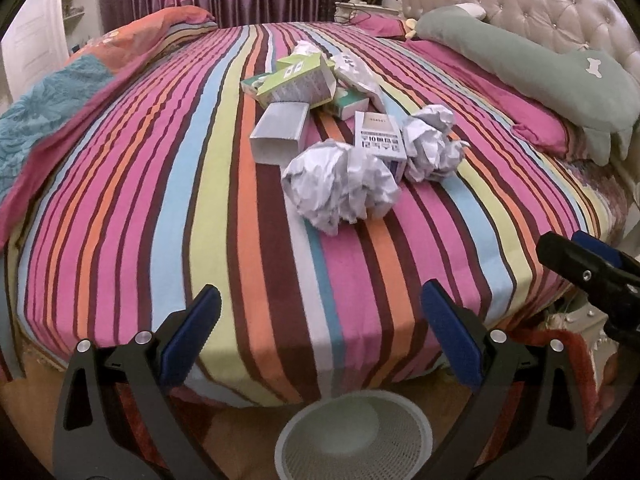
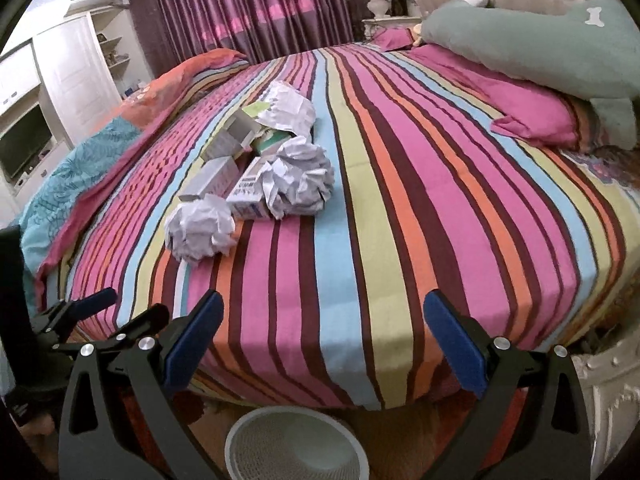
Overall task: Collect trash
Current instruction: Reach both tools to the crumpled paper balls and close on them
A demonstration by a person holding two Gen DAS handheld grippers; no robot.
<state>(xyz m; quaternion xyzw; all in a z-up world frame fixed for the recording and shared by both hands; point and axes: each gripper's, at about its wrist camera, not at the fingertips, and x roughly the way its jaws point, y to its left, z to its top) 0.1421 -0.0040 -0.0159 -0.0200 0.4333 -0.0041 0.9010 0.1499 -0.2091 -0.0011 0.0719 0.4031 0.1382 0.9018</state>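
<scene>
So we've got both grippers hanging off the near edge of the striped bedspread (image 1: 160,200), over a white mesh wastebasket (image 1: 354,436) on the floor just below that edge. Left gripper (image 1: 320,344) and right gripper (image 2: 324,350) both have their jaws spread wide with nothing between them.

The trash sits as one heap around the middle of the bed, well apart from us. Closest to the near edge is a crumpled white paper ball (image 1: 340,184). From the left gripper it's nearly dead ahead, a bit right of centre; from the right gripper the same ball (image 2: 200,228) lies off to the left. Behind it are a grey open-ended cardboard box (image 1: 280,134), a second paper wad (image 1: 432,144) and green cartons (image 1: 296,80).

We'd reckon the left goes first: it's lined up, and the lumpy ball has no real long axis to square up to.
</scene>
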